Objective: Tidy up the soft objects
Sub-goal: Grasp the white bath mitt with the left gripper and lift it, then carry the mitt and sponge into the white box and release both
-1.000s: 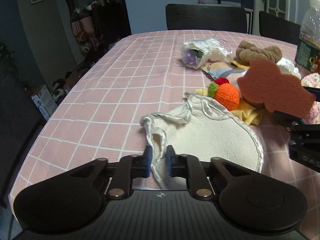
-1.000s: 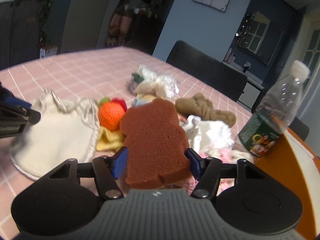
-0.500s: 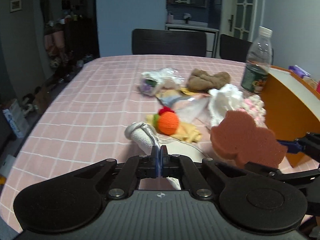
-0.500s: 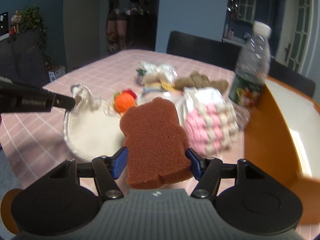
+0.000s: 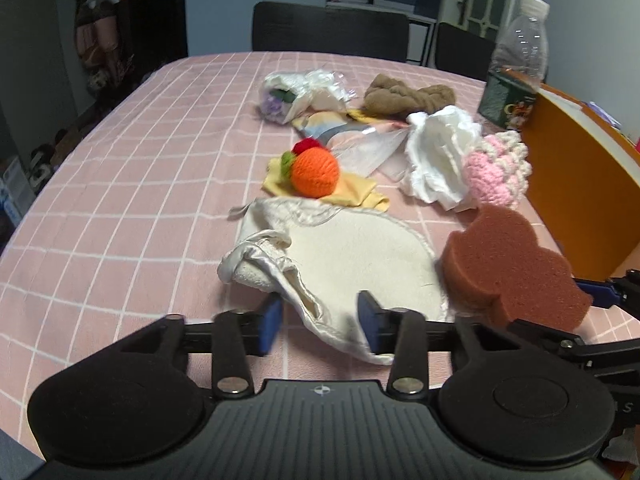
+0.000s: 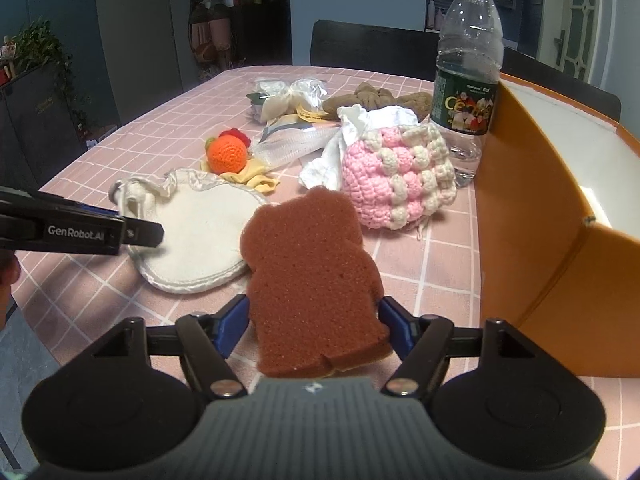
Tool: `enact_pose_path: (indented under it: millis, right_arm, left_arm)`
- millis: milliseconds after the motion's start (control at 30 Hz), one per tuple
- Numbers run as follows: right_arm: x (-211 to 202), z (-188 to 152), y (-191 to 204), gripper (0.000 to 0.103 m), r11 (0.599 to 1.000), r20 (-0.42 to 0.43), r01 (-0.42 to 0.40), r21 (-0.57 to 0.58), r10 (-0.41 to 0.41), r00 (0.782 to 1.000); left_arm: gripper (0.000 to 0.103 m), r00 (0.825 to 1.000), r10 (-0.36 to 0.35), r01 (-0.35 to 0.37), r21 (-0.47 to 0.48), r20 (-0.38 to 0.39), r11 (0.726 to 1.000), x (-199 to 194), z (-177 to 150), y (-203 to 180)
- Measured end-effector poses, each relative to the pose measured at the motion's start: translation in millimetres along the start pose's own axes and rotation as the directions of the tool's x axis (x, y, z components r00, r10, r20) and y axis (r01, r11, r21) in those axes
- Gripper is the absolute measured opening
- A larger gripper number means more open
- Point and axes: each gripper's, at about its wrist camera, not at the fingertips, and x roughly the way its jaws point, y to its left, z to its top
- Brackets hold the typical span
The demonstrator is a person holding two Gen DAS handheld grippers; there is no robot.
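My right gripper (image 6: 314, 328) is shut on a brown bear-shaped sponge (image 6: 310, 276), held above the pink checked tablecloth; the sponge also shows in the left wrist view (image 5: 508, 268). My left gripper (image 5: 320, 322) is open, its jaws on either side of the near edge of a cream round cloth pouch (image 5: 352, 256) that lies on the table. The pouch also shows in the right wrist view (image 6: 196, 224), with the left gripper's finger (image 6: 136, 232) over it. An orange box (image 6: 552, 216) with a white inside stands open at the right.
Further back lie an orange crochet fruit (image 5: 314, 170) on a yellow cloth, a pink and cream crochet piece (image 6: 396, 176), a white cloth (image 5: 438, 160), a brown knitted piece (image 5: 404, 94) and plastic-wrapped items (image 5: 300, 92). A water bottle (image 6: 468, 68) stands beside the box.
My left gripper was shut on the pouch's edge and lifted it; now its jaws are open and the pouch lies on the table. The right gripper keeps the sponge and has turned toward the box.
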Motion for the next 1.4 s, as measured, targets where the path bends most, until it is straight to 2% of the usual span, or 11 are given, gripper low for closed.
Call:
enact_pose_path:
  millis: [200, 267, 333, 400, 433, 500, 567, 800, 1033, 1233, 1400]
  right_arm:
    - [9, 6, -1, 0.084, 0.998, 0.000, 0.046, -0.036, -0.046, 0.999]
    - [13, 8, -1, 0.084, 0.998, -0.003, 0.046, -0.041, -0.046, 0.999]
    - [17, 10, -1, 0.082, 0.998, -0.007, 0.042, -0.045, -0.043, 0.999]
    - [20, 10, 0, 0.074, 0.998, -0.013, 0.034, -0.045, -0.034, 0.999]
    - [21, 11, 0, 0.074, 0.999, -0.016, 0.030, -0.043, -0.031, 0.999]
    - [21, 10, 1, 0.072, 0.998, -0.011, 0.032, -0.047, -0.033, 0.999]
    - [19, 10, 1, 0.069, 0.999, -0.006, 0.027, -0.046, -0.027, 1.000]
    - [2, 14, 1, 0.065, 0.998, 0.028, 0.020, -0.051, -0.019, 0.999]
    - [-38, 34, -8, 0.065, 1.000, 0.128, -0.009, -0.012, 0.011, 0.992]
    - [-85, 56, -32, 0.065, 0.999, 0.237, 0.010, 0.043, -0.019, 0.971]
    - [-118, 72, -62, 0.065, 0.991, 0.289, 0.084, 0.102, -0.111, 0.951]
  left_arm:
    - [0.086, 0.997, 0.065, -0.070, -0.105, -0.052, 0.992, 21, -7, 16]
    - [0.086, 0.992, 0.120, -0.122, -0.115, -0.025, 0.986, 23, -7, 17]
    - [0.080, 0.988, 0.150, -0.152, -0.127, -0.022, 0.980, 26, -6, 18]
    - [0.057, 0.988, 0.151, -0.151, -0.124, -0.012, 0.981, 28, -6, 16]
    - [0.052, 0.989, 0.149, -0.149, -0.111, -0.006, 0.983, 28, -5, 13]
    - [0.023, 0.992, 0.130, -0.128, -0.083, 0.011, 0.988, 27, -5, 7]
    - [0.009, 0.992, 0.125, -0.123, -0.059, 0.022, 0.991, 26, -4, 1]
    - [0.005, 0.987, 0.121, -0.119, -0.027, 0.106, 0.993, 5, -4, -6]
    - [0.005, 0.975, 0.023, -0.022, -0.007, 0.223, 1.000, -42, 17, -11]
    - [0.005, 0.940, -0.080, 0.066, 0.053, 0.332, 0.996, -79, 42, -29]
    - [0.005, 0.889, -0.195, 0.149, 0.140, 0.415, 0.979, -99, 68, -55]
